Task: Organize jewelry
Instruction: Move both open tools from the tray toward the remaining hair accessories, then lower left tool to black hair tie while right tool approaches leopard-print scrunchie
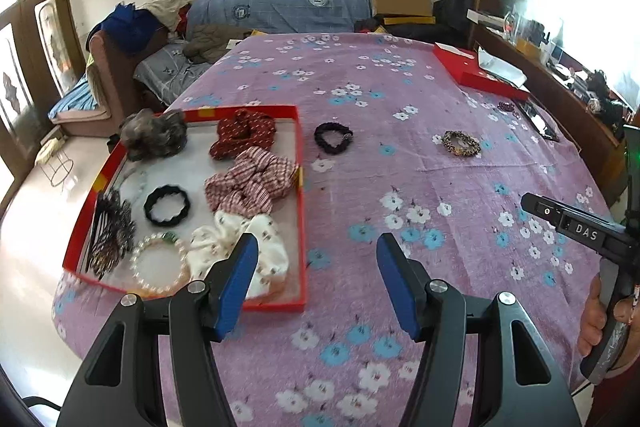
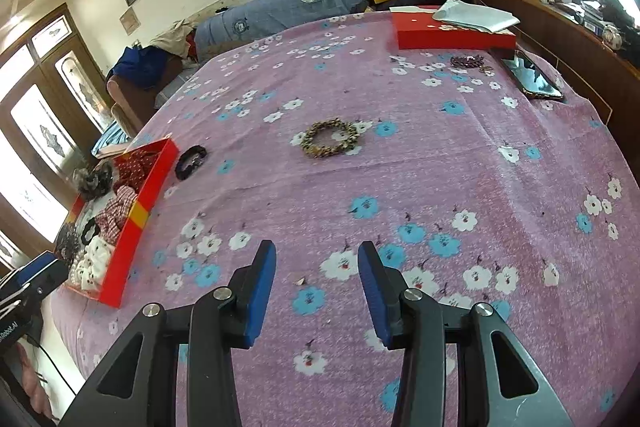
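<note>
In the left wrist view, the left gripper (image 1: 316, 267) is hovering over the flowered purple cloth (image 1: 400, 155) with its jaws released and nothing between them, its left finger covering part of the white scrunchie (image 1: 236, 247) in the near corner of the red tray (image 1: 302, 227). The tray is sitting at the left and holding a grey scrunchie (image 1: 154, 133) draped over its far rim, a dark red one (image 1: 242, 137), a pink checked one (image 1: 250, 183), a black one (image 1: 167, 205), a pearl bracelet (image 1: 158, 263) and a striped item at the left wall that is too blurred to name. Just right of the tray a dark scrunchie (image 1: 333, 137) is lying on the cloth, and farther right a leopard scrunchie (image 1: 461, 143). At the right edge a hand (image 1: 600, 323) is gripping a handle, cut off by the frame. In the right wrist view, the right gripper (image 2: 317, 269) is hanging above bare cloth, jaws parted and empty. The leopard scrunchie (image 2: 330, 138) is lying well beyond its fingertips, the dark scrunchie (image 2: 191, 161) is lying just beside the tray (image 2: 138, 223) at the left, whose contents are partly hidden by its wall. Far right, a red lid (image 2: 448, 33) is lying under white paper, near a phone (image 2: 534, 77) and a small beaded piece (image 2: 468, 61) that is hard to make out.
</note>
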Tool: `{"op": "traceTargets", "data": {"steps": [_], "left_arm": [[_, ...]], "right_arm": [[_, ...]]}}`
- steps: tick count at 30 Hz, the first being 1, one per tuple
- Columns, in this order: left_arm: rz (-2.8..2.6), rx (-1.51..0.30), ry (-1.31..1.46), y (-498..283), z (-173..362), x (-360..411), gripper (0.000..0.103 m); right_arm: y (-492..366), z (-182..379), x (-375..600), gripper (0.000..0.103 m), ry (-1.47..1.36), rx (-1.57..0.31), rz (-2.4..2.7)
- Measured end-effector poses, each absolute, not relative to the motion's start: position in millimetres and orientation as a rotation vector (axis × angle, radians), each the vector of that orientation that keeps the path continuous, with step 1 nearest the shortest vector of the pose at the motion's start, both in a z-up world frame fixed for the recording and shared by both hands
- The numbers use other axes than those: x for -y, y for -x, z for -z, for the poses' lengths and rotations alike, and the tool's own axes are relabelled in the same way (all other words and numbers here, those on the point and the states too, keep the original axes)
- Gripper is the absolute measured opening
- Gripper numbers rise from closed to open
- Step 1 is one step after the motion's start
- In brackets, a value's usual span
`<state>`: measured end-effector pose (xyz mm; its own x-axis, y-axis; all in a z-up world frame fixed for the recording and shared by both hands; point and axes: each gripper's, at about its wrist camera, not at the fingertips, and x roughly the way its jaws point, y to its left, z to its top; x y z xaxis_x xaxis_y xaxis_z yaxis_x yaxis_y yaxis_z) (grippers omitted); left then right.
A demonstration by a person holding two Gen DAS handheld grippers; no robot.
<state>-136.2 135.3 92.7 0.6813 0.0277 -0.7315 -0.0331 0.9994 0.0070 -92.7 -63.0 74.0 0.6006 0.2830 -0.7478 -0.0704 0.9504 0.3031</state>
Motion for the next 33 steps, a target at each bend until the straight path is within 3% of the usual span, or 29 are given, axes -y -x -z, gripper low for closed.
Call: {"op": "traceTargets", "data": {"steps": [33], "left_arm": [[0.042,-0.884,-0.108,-12,-81,-97,0.061]], "right_arm": [[24,-67,77,0.049,-0.256,-0.934,-0.180]]}}
